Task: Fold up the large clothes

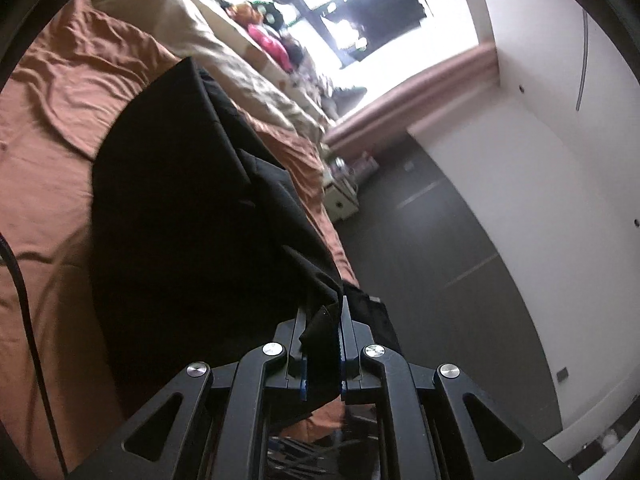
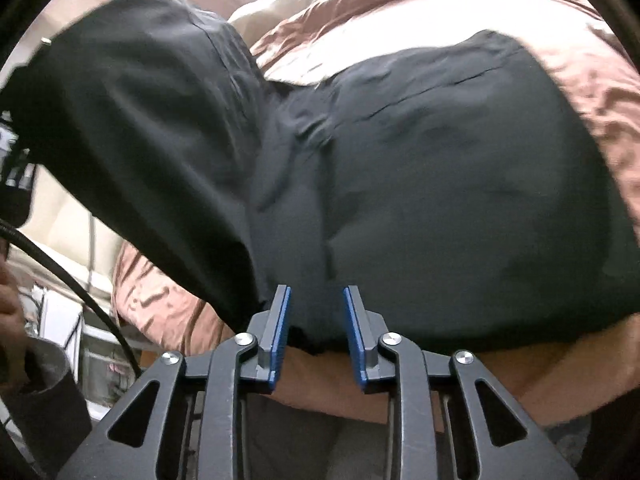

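A large black garment [image 1: 180,220] lies spread on a bed with an orange-brown sheet [image 1: 52,140]. My left gripper [image 1: 322,320] is shut on a bunched edge of this garment, near the bed's side edge. In the right wrist view the garment [image 2: 440,180] covers most of the bed, and one part of it [image 2: 140,120] is lifted into the air at the left. My right gripper [image 2: 316,300] hovers at the garment's near hem. Its blue pads [image 2: 280,320] stand apart and press on nothing; the fabric lies behind them.
A cream duvet [image 1: 224,52] is heaped along the far side of the bed, below a bright window [image 1: 360,8]. Dark floor [image 1: 440,260], a white wall [image 1: 540,160] and a small white box [image 1: 340,200] lie beside the bed. A black cable [image 2: 80,288] and a person's hand [image 2: 10,308] are at the left.
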Demonstrator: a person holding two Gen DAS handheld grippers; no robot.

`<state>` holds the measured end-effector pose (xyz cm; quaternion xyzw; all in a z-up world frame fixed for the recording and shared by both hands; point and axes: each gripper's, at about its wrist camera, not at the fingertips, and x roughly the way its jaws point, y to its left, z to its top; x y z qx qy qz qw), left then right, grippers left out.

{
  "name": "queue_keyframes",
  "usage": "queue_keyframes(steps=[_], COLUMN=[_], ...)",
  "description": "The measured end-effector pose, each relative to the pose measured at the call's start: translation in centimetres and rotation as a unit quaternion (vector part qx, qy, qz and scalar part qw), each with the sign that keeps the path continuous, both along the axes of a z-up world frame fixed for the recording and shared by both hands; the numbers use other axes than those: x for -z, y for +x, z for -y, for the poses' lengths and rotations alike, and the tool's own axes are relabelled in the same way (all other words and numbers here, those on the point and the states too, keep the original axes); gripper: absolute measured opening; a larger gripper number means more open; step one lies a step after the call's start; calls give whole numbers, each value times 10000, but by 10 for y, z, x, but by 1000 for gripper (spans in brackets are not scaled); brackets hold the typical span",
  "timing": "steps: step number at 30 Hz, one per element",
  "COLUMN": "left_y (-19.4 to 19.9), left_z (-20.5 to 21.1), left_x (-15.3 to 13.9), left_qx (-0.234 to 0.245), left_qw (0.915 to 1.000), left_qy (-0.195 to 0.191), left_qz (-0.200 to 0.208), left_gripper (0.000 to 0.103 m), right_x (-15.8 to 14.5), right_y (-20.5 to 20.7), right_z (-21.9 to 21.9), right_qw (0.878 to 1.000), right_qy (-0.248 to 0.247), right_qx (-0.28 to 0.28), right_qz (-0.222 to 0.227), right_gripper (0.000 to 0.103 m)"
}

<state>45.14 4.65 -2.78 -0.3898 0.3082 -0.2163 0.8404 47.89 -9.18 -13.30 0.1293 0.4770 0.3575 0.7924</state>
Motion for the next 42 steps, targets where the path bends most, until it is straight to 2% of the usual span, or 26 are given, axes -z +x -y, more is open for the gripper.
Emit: queue_keyframes(steps=[4,8,11,14,16,17,18,19,20,22,23,25,27,30,34,37,42], left_y=[39,72,79,77,78,78,79,81,84,90,91,89,83,79,69,58,33], left_z=[43,86,106,125,138,147,153,163,171,186,191,188,174,147,100,65,5], left_x=[29,74,95,102,101,101,102,103,105,115,119,120,116,106,98,99,111], left_qx=[397,757,950,1159,1323,1435,1516,1652,1778,2018,2104,2206,2143,1767,1251,857,117], left_qw=[9985,9920,9876,9847,9827,9811,9797,9764,9725,9602,9554,9562,9601,9682,9743,9763,9739], left_qy=[134,371,449,492,504,536,573,677,793,1130,1215,985,873,997,1114,1232,1455], left_qz=[-361,-939,-1163,-1204,-1193,-1179,-1183,-1215,-1276,-1566,-1679,-1654,-1570,-1463,-1504,-1557,-1738], left_gripper=[9,9,9,9,9,9,9,10,12,27,40,48,63,64,64,65,69], right_x=[-7,-5,1,7,11,12,12,10,11,10,9,10,10,10,9,9,11], right_y=[-1,-12,-14,-17,-23,-24,-25,-26,-27,-29,-30,-29,-27,-21,-11,-1,17], right_z=[56,102,134,150,156,158,163,169,168,172,174,175,175,171,158,146,128], right_qw=[9985,9948,9907,9882,9869,9862,9851,9840,9836,9828,9826,9827,9830,9845,9855,9857,9861], right_qy=[157,192,157,16,51,77,109,136,162,246,256,260,298,418,709,862,957], right_qx=[525,1001,1345,1526,1603,1646,1709,1770,1791,1825,1833,1822,1797,1690,1533,1436,1338], right_qz=[-8,-65,-128,-112,-156,-173,-164,-127,-126,-164,-178,-215,-227,-214,-191,-184,-246], right_gripper=[25,25,25,25,39,58,64,64,64,64,64,64,64,64,64,65,66])
